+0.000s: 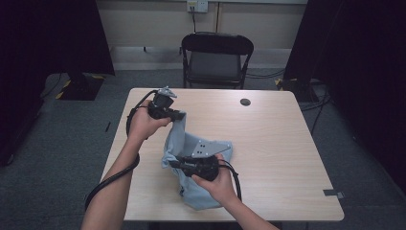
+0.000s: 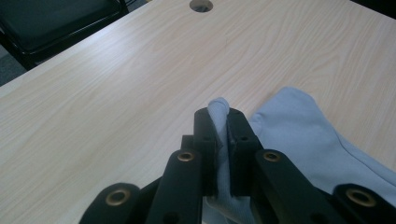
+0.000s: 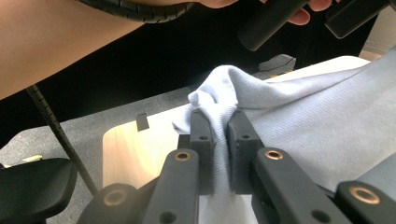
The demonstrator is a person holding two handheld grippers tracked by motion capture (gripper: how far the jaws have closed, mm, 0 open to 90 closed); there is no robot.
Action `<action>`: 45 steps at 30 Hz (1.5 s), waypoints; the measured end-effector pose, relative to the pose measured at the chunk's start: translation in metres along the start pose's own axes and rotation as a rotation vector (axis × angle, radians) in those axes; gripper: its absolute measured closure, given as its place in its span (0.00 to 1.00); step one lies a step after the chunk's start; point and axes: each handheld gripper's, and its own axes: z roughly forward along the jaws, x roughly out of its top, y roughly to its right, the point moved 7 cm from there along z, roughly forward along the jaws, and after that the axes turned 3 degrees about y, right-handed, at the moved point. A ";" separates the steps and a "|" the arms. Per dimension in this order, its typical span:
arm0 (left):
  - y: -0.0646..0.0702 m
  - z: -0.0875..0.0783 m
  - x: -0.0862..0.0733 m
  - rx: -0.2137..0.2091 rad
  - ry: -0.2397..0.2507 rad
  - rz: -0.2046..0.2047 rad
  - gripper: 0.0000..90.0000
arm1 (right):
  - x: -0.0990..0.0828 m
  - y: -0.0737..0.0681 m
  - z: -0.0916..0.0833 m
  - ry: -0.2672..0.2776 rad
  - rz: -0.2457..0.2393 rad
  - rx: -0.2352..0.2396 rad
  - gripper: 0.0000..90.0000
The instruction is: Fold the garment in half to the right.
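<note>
both grippers are clamped on the cloth (image 1: 198, 163): the left gripper (image 2: 218, 125) on one bunched edge, the right gripper (image 3: 219, 122) on another; the cloth is held just above the table (image 1: 277, 143).

The pale blue cloth (image 2: 303, 135) looks a soft, matt, finely ribbed knit. The fingers (image 2: 205, 140) are matt black, probably plastic, with brass-coloured rivets. The worktop (image 2: 116, 93) is smooth, light wood-grain laminate.

Probably a lab: dark curtains (image 1: 52, 33) (bare table (image 1: 268, 129)).
</note>
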 end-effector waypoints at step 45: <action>-0.022 -0.051 -0.001 0.066 -0.014 -0.017 0.94 | 0.030 -0.023 0.037 0.011 -0.030 0.065 0.92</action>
